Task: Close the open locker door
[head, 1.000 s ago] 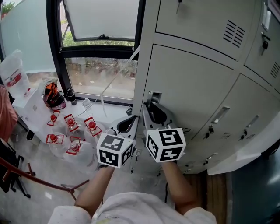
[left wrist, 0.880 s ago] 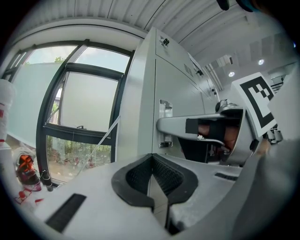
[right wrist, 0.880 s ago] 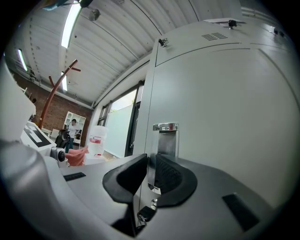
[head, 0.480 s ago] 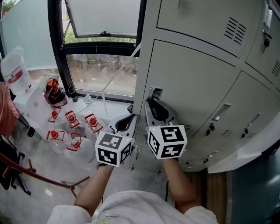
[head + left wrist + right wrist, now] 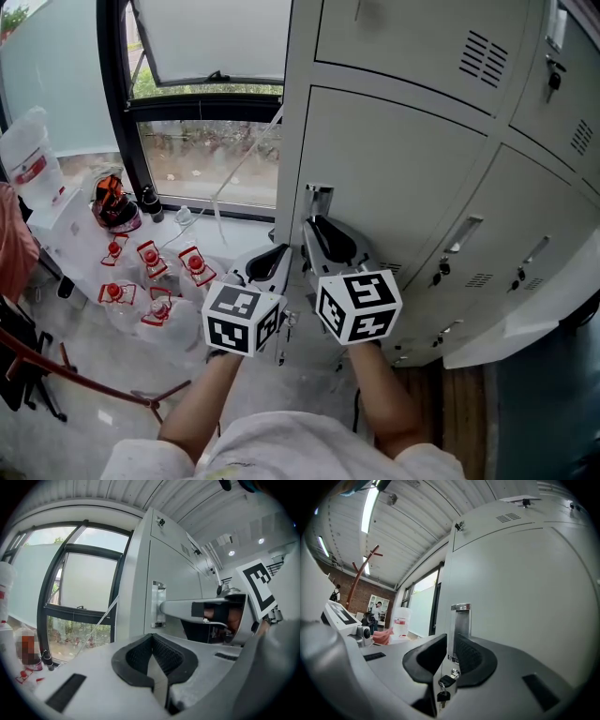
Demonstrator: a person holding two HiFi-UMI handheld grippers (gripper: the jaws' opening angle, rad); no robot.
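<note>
locker door [image 5: 394, 178] lies near flush with the cabinet front; latching cannot be confirmed. its handle [image 5: 461, 620] runs upright along the door's left edge, straight ahead of the right gripper [image 5: 451, 654], whose jaws stand narrow, clamped on the handle's lower end above a hanging key [image 5: 443, 688]. left gripper [image 5: 152, 641], jaws together and empty, sits just beside, farther from the door. judgement: a straight forward push remains.

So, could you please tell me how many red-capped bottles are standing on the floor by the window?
5 red-capped bottles: back row left, middle, right; front row left, right. The left marker cube beside them could hide more.
</note>
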